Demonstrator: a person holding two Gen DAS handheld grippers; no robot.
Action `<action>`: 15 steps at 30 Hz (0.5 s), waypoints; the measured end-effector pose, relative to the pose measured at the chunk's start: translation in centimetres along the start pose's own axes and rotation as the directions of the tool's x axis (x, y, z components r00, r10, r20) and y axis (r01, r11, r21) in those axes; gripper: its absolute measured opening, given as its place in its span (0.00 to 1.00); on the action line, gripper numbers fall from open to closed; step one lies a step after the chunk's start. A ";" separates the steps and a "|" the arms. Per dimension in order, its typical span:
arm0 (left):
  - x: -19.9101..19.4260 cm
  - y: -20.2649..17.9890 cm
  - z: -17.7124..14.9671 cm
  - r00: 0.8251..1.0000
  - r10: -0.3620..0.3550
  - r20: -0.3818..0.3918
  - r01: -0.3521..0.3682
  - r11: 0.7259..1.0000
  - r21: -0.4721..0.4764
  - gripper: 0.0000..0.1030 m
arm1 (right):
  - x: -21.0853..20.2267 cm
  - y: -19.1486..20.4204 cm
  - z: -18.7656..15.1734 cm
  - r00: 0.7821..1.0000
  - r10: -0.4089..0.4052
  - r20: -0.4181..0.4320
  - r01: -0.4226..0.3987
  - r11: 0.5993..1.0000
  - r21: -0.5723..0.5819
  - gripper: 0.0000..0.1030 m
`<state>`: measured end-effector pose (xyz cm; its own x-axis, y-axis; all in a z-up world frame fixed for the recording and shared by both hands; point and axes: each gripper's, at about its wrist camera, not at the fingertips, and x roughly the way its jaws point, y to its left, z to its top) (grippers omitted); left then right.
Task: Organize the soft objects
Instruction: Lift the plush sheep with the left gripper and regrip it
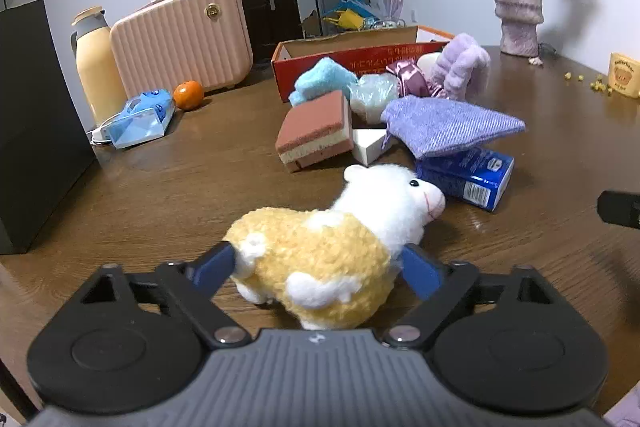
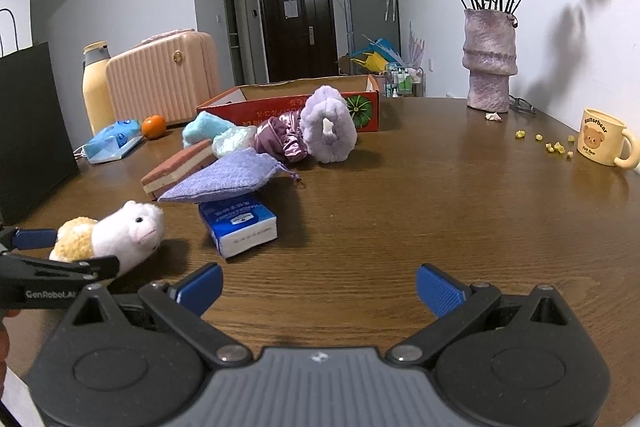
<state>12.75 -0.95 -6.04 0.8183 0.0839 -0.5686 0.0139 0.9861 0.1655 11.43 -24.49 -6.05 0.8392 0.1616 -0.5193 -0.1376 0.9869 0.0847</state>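
Observation:
A yellow-and-white plush sheep [image 1: 332, 243] lies on the brown table between the blue pads of my left gripper [image 1: 320, 267]; the pads press its body on both sides. It also shows in the right wrist view [image 2: 116, 233], with the left gripper [image 2: 60, 253] around it. My right gripper [image 2: 319, 289] is open and empty above bare table. A pile of soft things sits ahead: a purple pouch [image 1: 448, 125], a red-brown sponge [image 1: 316, 129], a blue cloth [image 1: 322, 79], a fluffy purple item [image 1: 460, 65]. A red cardboard box [image 1: 352, 61] stands behind them.
A blue tissue pack [image 1: 472, 177] lies under the pouch. At the left are a black bag [image 1: 32, 131], a pink case [image 1: 180, 39], a bottle [image 1: 96, 63], an orange [image 1: 188, 95]. A vase [image 2: 490, 61] and a mug [image 2: 604, 137] stand at the right.

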 end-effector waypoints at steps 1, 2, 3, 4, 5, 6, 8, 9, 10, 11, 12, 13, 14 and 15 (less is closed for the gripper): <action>-0.1 0.1 0.0 1.000 -0.003 0.003 0.003 1.000 -0.003 0.81 | 0.0 0.0 0.0 1.000 -0.001 0.000 0.001 1.000 0.000 1.00; -0.2 0.2 0.0 1.000 -0.005 0.007 0.005 1.000 -0.007 0.79 | 0.0 0.0 0.0 1.000 -0.001 0.001 0.001 1.000 -0.001 1.00; -0.4 0.3 0.0 1.000 -0.006 0.014 0.006 1.000 -0.008 0.76 | 0.0 0.1 0.0 1.000 0.000 0.001 0.000 1.000 -0.002 1.00; -0.4 0.3 0.0 1.000 -0.006 0.018 0.006 1.000 -0.011 0.73 | 0.1 0.1 0.1 1.000 0.001 0.001 -0.001 1.000 -0.003 1.00; -0.5 0.4 0.1 1.000 -0.007 0.022 0.008 1.000 -0.014 0.71 | 0.1 0.2 0.0 1.000 0.002 0.000 -0.002 1.000 -0.005 1.00; -0.6 0.5 0.1 0.999 -0.020 0.027 0.020 1.000 -0.015 0.45 | 0.0 0.3 0.0 1.000 0.003 -0.001 -0.003 1.000 -0.006 1.00; -0.5 0.6 0.2 1.000 -0.018 0.018 0.018 1.000 -0.024 0.45 | 0.0 0.4 0.0 1.000 0.003 -0.001 -0.003 1.000 -0.008 1.00; -0.5 0.7 0.2 1.000 -0.018 0.017 0.018 1.000 -0.025 0.44 | 0.0 0.4 0.0 1.000 0.003 0.000 -0.003 1.000 -0.008 1.00; -0.5 0.7 0.2 1.000 -0.016 0.019 0.017 1.000 -0.025 0.44 | -0.1 0.3 0.0 1.000 0.003 0.002 -0.003 1.000 -0.009 1.00; -0.5 0.8 0.2 1.000 -0.017 0.019 0.017 1.000 -0.026 0.44 | -0.1 0.4 0.0 1.000 0.002 0.003 -0.002 1.000 -0.009 1.00; -0.6 0.8 0.2 1.000 -0.018 0.020 0.018 0.999 -0.027 0.43 | -0.2 0.4 0.1 1.000 0.002 0.004 -0.002 1.000 -0.010 1.00; -0.6 0.8 0.2 1.000 -0.019 0.024 0.020 0.999 -0.028 0.43 | -0.2 0.4 0.1 1.000 0.002 0.005 -0.002 1.000 -0.010 1.00; -0.7 0.9 0.2 0.999 -0.021 0.028 0.022 0.999 -0.030 0.43 | -0.2 0.4 0.1 1.000 0.001 0.004 -0.001 1.000 -0.011 1.00; -0.8 1.0 0.3 0.999 -0.022 0.034 0.023 0.999 -0.033 0.42 | -0.1 0.5 0.1 1.000 0.001 0.003 -0.001 1.000 -0.012 1.00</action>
<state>12.27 -0.12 -5.19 0.8367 0.0572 -0.5447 0.0138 0.9920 0.1253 11.30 -24.07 -5.85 0.8408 0.1626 -0.5164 -0.1449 0.9866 0.0748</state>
